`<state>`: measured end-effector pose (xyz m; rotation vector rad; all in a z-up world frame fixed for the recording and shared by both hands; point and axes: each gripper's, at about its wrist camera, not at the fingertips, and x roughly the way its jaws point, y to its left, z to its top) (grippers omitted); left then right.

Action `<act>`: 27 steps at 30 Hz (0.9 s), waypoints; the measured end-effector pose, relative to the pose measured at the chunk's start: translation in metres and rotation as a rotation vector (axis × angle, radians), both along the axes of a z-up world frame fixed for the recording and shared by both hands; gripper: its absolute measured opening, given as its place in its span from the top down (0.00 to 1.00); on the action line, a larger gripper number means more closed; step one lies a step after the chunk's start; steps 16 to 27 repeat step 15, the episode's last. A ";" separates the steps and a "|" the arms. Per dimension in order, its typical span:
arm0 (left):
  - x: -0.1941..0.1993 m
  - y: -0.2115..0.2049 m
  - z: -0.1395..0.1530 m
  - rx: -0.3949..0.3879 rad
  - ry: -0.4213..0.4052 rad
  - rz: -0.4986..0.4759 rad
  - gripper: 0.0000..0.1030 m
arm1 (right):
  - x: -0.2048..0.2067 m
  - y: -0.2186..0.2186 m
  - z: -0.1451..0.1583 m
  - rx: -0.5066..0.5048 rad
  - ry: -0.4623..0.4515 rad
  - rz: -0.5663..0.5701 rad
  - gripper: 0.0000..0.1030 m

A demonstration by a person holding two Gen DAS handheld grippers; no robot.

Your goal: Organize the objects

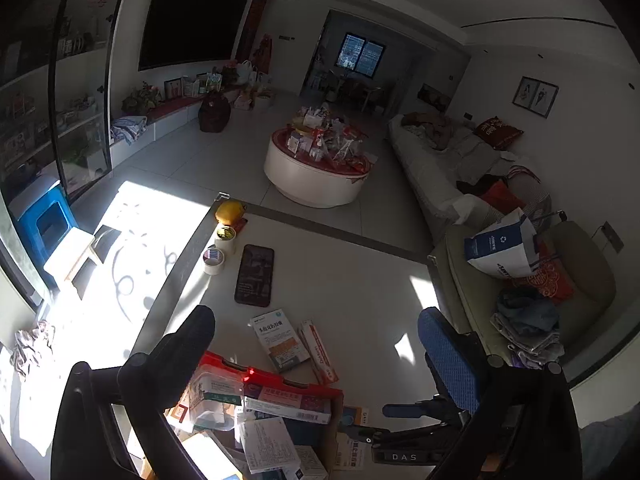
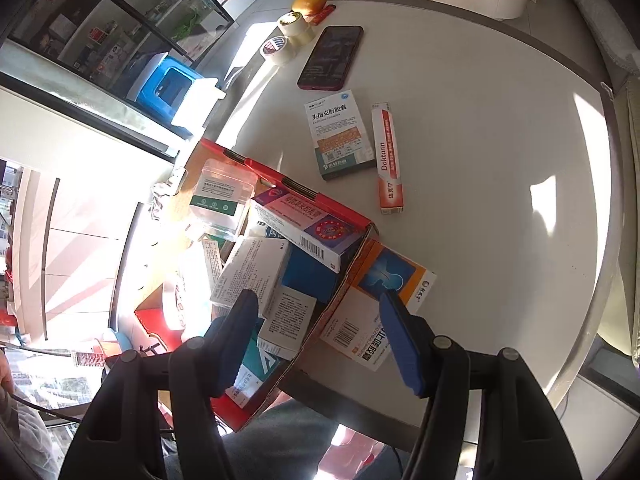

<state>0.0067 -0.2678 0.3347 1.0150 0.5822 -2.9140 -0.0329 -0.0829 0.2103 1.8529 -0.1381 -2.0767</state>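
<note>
At the left edge of the white table (image 2: pixel 480 160), a red-rimmed cardboard box (image 2: pixel 304 192) holds a jumble of medicine packs: a clear plastic case (image 2: pixel 222 196) with a green label, a pink-and-purple carton (image 2: pixel 308 232) lying across the top, and white leaflet-printed boxes (image 2: pixel 256 272) beneath.

The left gripper (image 1: pixel 316 344) hangs above the box with its jaws wide apart, holding nothing. The right gripper (image 2: pixel 320 316) also stands spread open, straddling the box's near wall, one finger over the contents and the other over an orange-and-white carton (image 2: pixel 384 292) lying just outside the box.

Further right on the tabletop lie a green-and-white capsule box (image 2: pixel 340 136) and, just beside it, a Daktarin carton (image 2: pixel 387 158). Beyond them sit a phone (image 2: pixel 332 58), two tape rolls (image 2: pixel 286 40) and a yellow fruit (image 2: pixel 308 0).
</note>
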 end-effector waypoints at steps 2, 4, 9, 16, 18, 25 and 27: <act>-0.001 0.002 0.015 0.074 0.067 -0.071 0.00 | 0.002 0.009 0.003 -0.001 0.005 -0.022 0.39; -0.001 0.006 0.028 0.100 0.112 -0.106 0.00 | 0.005 0.016 0.005 -0.005 0.007 -0.042 0.39; 0.001 0.025 0.051 0.027 0.195 -0.096 0.00 | 0.010 0.037 0.006 -0.003 0.009 -0.090 0.39; -0.002 0.033 0.055 -0.042 0.213 -0.036 0.00 | 0.013 0.059 0.000 0.008 0.005 -0.142 0.39; -0.002 0.033 0.055 -0.042 0.213 -0.036 0.00 | 0.013 0.059 0.000 0.008 0.005 -0.142 0.39; -0.002 0.033 0.055 -0.042 0.213 -0.036 0.00 | 0.013 0.059 0.000 0.008 0.005 -0.142 0.39; -0.002 0.033 0.055 -0.042 0.213 -0.036 0.00 | 0.013 0.059 0.000 0.008 0.005 -0.142 0.39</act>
